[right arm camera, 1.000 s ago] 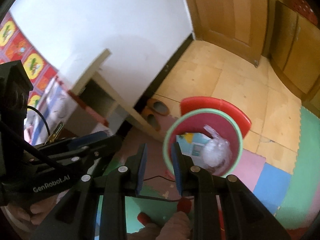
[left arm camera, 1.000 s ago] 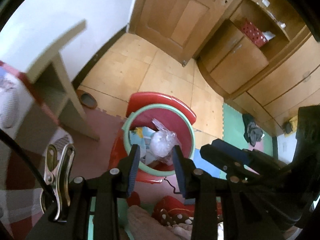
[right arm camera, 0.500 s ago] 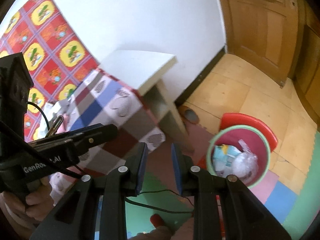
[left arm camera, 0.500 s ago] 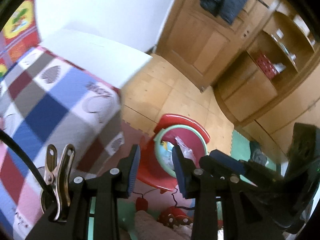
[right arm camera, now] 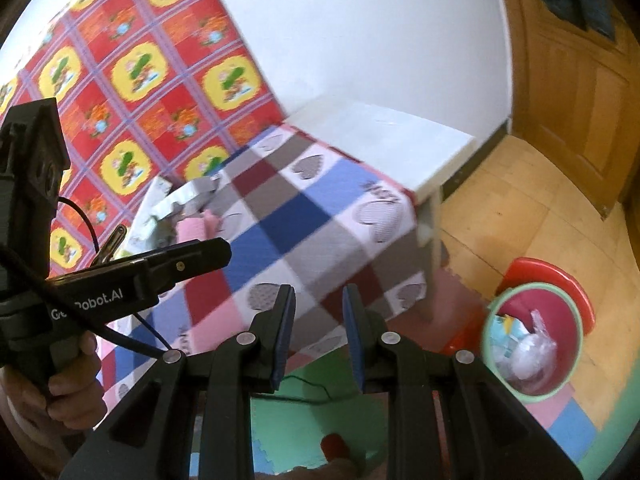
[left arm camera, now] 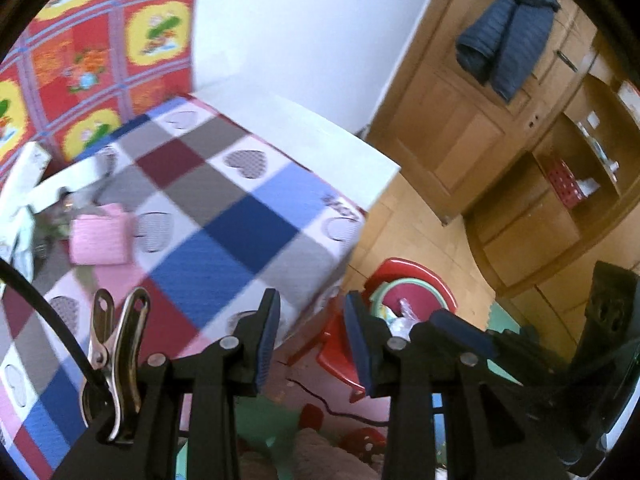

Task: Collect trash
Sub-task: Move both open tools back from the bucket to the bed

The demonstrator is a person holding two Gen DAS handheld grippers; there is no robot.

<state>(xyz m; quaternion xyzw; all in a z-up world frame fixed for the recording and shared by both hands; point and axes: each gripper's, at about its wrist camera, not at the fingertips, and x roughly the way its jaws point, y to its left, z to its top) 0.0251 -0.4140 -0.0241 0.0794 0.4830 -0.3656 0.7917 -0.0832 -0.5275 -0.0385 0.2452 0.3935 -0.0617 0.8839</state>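
With the bin [right arm camera: 534, 344] set on the floor beside the table [right arm camera: 320, 216], both grippers [left arm camera: 312, 344] [right arm camera: 318, 332] narrow, empty, angled toward tabletop litter [right arm camera: 176, 212].

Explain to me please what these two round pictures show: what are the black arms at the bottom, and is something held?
No robot here: a person holds a black claw tool in each hand. Each round picture comes from a camera on one tool, looking along its fingers. The left claw and the right claw both stand open with nothing between them. In the right picture you also see the other tool and the hand that carries it. Below lies a checkered cloth with a pink item and white packaging on it. On the floor stands a green-rimmed bin with a clear plastic bag inside.
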